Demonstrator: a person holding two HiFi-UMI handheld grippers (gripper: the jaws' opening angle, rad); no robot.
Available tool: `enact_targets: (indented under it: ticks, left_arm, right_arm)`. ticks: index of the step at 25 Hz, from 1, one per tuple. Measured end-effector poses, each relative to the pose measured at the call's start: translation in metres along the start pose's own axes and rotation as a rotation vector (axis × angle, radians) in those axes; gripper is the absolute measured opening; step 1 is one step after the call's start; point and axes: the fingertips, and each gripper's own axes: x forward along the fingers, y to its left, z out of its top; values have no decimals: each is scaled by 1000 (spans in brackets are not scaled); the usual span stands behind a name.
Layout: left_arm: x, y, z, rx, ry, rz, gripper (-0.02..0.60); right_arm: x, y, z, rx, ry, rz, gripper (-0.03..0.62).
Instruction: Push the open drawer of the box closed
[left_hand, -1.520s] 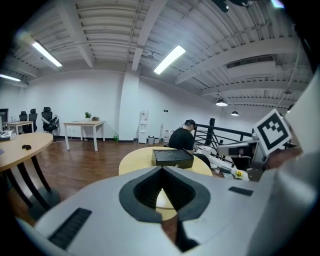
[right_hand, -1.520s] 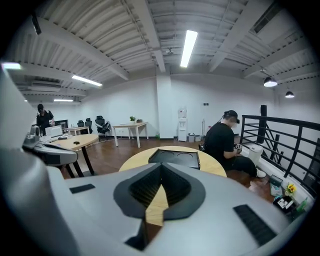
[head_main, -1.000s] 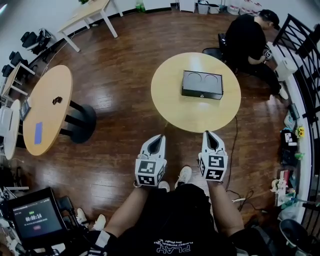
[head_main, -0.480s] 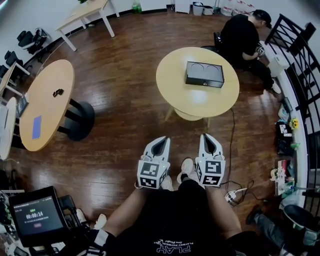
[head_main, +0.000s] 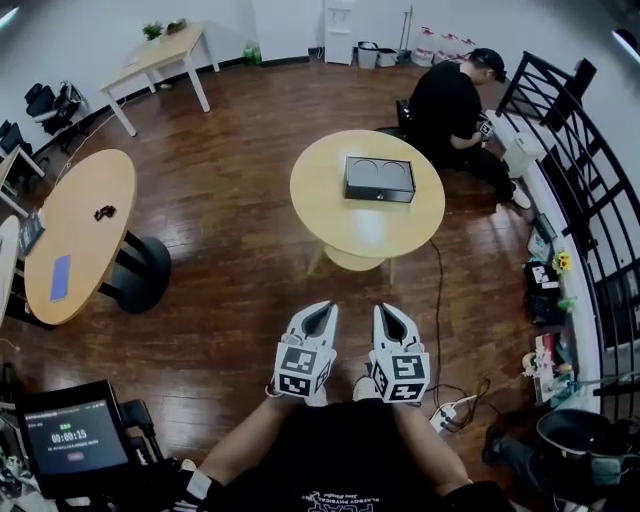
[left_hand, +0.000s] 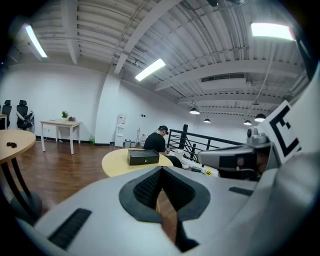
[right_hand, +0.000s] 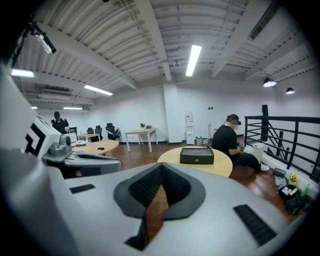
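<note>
- My left tool (head_main: 326, 308) is narrow: its two jaws meet at the tips and nothing is between them.
- My right tool (head_main: 383, 309) is the same, jaws together and empty.
- I hold both tools side by side, low and near my body, over the wooden floor (head_main: 230, 230). They are well apart from the box.
- The black box (head_main: 380, 179) lies on the round bench (head_main: 340, 225), far in front of me. Both tools point toward it.
- The top of the box shows two round hollows, and the near face has a small light fitting in the middle. From this place I cannot tell if the drawer stands out.
- A person in black (head_main: 450, 100) sits behind the round bench, at the far right.
- On the left stands an oval bench (head_main: 80, 200) with a small dark thing (head_main: 104, 212) and a blue thing (head_main: 58, 277) on it.
</note>
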Motion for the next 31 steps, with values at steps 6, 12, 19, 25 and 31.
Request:
enact_targets:
  ticks: [6,12,19,25,31]
  left_arm:
    - [2,16,11,9,-29,31,-3]
    - [1,21,11,8,-26,46,-3]
    - [10,-11,27,25,-34,71,-3]
    - [18,-15,46,31,-30,85,-3]
    - [-1,-44,19,50,-36,98,-3]
  right_arm:
    - [7,5,-25,-17,40,-15,6]
    - [11,1,-11,-72,16,-35,5]
    - [-3,-18,-2,-83,2,17,5]
    - [4,-24,17,-99,0,33,5]
    - [-30,-30,-3,-117,-34,26,5]
